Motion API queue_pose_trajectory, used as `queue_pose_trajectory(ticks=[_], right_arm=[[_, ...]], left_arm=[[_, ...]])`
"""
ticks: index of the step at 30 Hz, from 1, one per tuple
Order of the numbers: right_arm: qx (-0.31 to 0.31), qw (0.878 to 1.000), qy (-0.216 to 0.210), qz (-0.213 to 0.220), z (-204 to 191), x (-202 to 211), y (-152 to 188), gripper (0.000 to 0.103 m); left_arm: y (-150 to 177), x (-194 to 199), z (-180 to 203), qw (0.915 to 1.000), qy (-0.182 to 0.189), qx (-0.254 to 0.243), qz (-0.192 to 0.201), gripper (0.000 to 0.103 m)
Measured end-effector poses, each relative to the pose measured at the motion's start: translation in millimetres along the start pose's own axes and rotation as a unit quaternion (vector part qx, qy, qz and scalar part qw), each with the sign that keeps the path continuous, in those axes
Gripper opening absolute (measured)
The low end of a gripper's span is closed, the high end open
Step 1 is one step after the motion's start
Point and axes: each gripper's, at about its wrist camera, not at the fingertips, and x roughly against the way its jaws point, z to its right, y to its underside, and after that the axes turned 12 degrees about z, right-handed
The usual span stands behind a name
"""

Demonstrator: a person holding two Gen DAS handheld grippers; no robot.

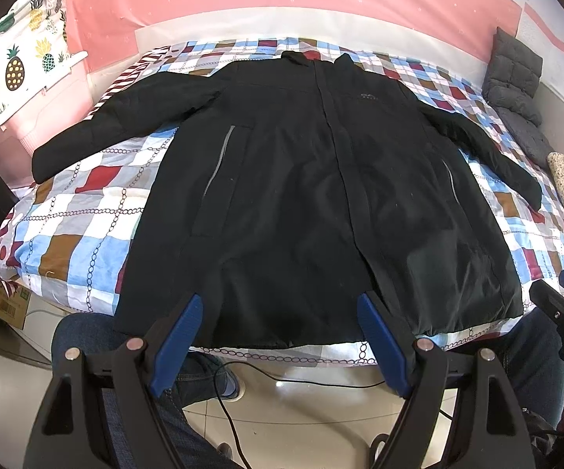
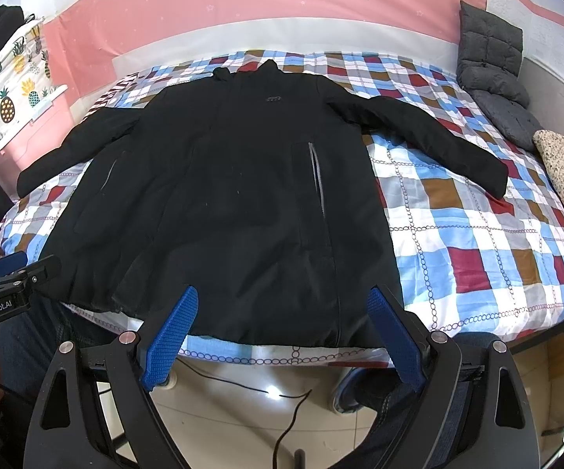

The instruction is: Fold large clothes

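A big black jacket [image 1: 301, 195] lies flat on the bed [image 1: 86, 211], front side up. Its hem is at the near edge of the bed and its collar points to the pink wall [image 1: 282, 0]. Both sleeves are spread out to the sides and slant down. A closed strip runs down the middle of the front. Each side has a slanted pocket with a gray zipper [image 1: 219, 160]. A small gray logo [image 1: 368, 97] sits on the chest. The cloth looks smooth, with a few soft wrinkles low down.

The bed has a checked sheet in blue, white, red, brown and gray. A gray cushion [image 2: 493, 74] leans at the far right corner.

The left gripper [image 1: 282, 346] hangs over the near hem, above the floor. Its blue fingers [image 1: 182, 344] are wide apart and hold nothing. The right gripper [image 2: 284, 338] hangs the same way, and its blue fingers [image 2: 170, 340] are wide apart and hold nothing too. Neither one touches the jacket. A thin black cord [image 2: 243, 385] lies on the floor.
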Motion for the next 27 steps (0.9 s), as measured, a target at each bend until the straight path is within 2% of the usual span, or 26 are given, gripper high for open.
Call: queue_pose_trajectory(ticks=[27], right_arm=[[0.000,1.000,0.001,-0.002,-0.4,-0.7,-1.4,0.089]], left_arm=[[3.0,-2.3,0.6,1.0000,0.000,-0.001,-0.003,0.083]])
